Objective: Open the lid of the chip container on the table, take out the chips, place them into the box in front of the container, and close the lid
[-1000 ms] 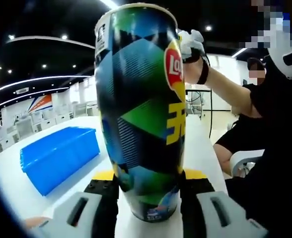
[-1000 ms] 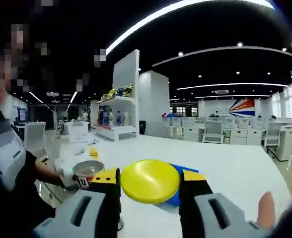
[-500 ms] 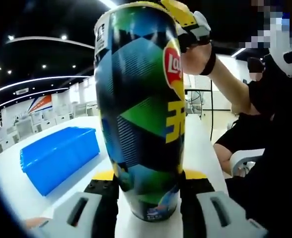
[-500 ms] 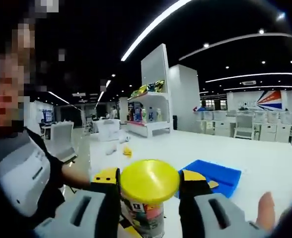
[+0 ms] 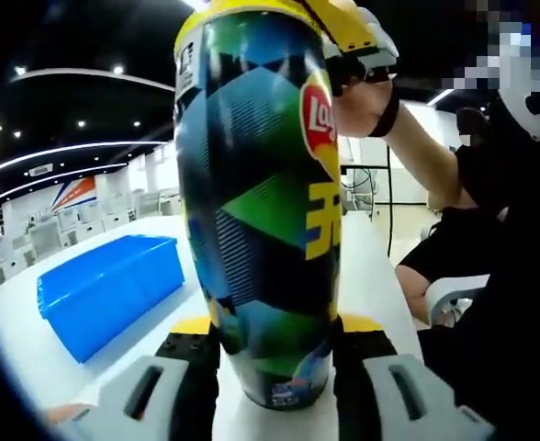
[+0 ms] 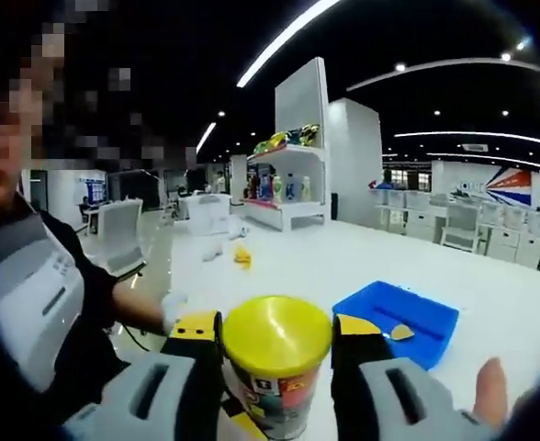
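Both claws clamped on the chip can
Left claw (image 5: pixel 272 354) grips the upright multicoloured chip canister (image 5: pixel 259 202); right claw (image 6: pixel 275 342) pinches its round yellow plastic lid (image 6: pixel 276 334) on top.

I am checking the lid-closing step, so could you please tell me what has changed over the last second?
The right gripper, shut on the round yellow plastic lid, brought it down from the air onto the top of the tall chip container. The left gripper stayed clamped on the container's base. The blue plastic box, with one chip inside, stayed put.
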